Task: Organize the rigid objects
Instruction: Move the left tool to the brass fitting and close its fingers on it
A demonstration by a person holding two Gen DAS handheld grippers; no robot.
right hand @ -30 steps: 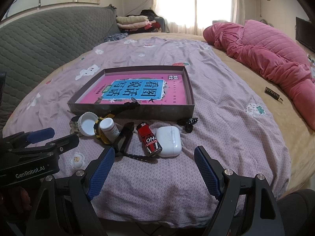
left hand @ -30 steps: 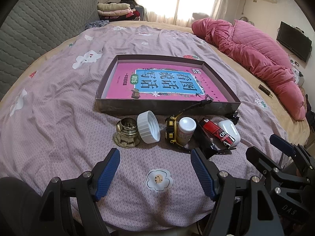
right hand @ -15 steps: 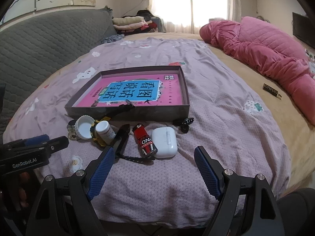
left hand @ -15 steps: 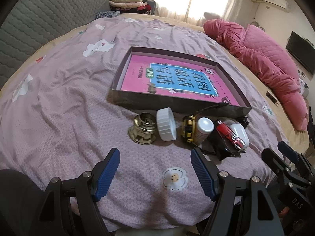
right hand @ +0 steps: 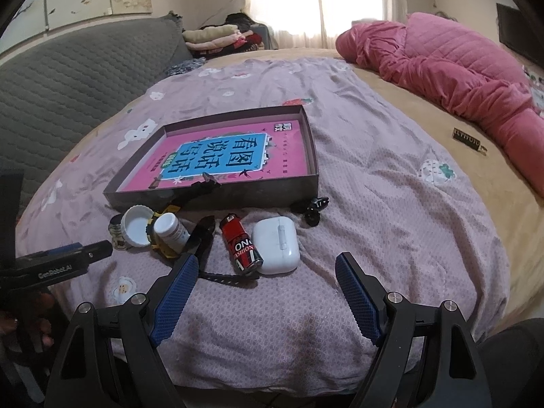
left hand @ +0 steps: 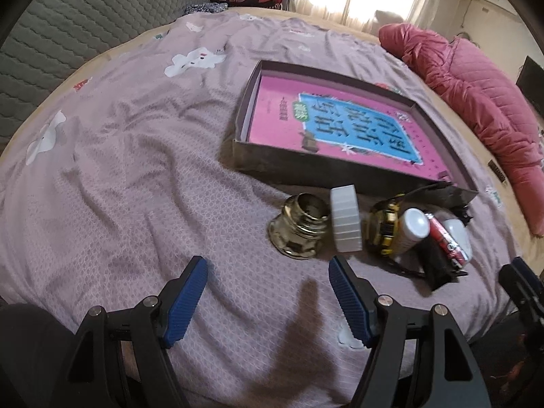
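A shallow dark box (left hand: 340,170) (right hand: 217,195) with a pink and blue printed bottom lies on the bed. In front of it lie a brass fitting (left hand: 299,227), a white cap (left hand: 346,222) (right hand: 136,226), a yellow watch (left hand: 386,222) with a black strap (right hand: 204,238), a small white bottle (left hand: 411,227) (right hand: 171,229), a red lighter (right hand: 239,243), a white earbud case (right hand: 277,243) and a small black clip (right hand: 312,209). My left gripper (left hand: 267,267) is open, just short of the brass fitting. My right gripper (right hand: 267,265) is open, near the lighter and case.
The purple floral bedsheet (left hand: 136,170) covers the bed. A pink quilt (right hand: 459,68) lies at the right. A grey padded headboard (right hand: 68,78) is at the left, with folded clothes (right hand: 217,37) behind. A small dark bar (right hand: 467,141) lies on the tan blanket.
The left gripper has moved forward and left toward the brass fitting and cap. The right gripper has edged closer to the lighter and earbud case. Both stay open.
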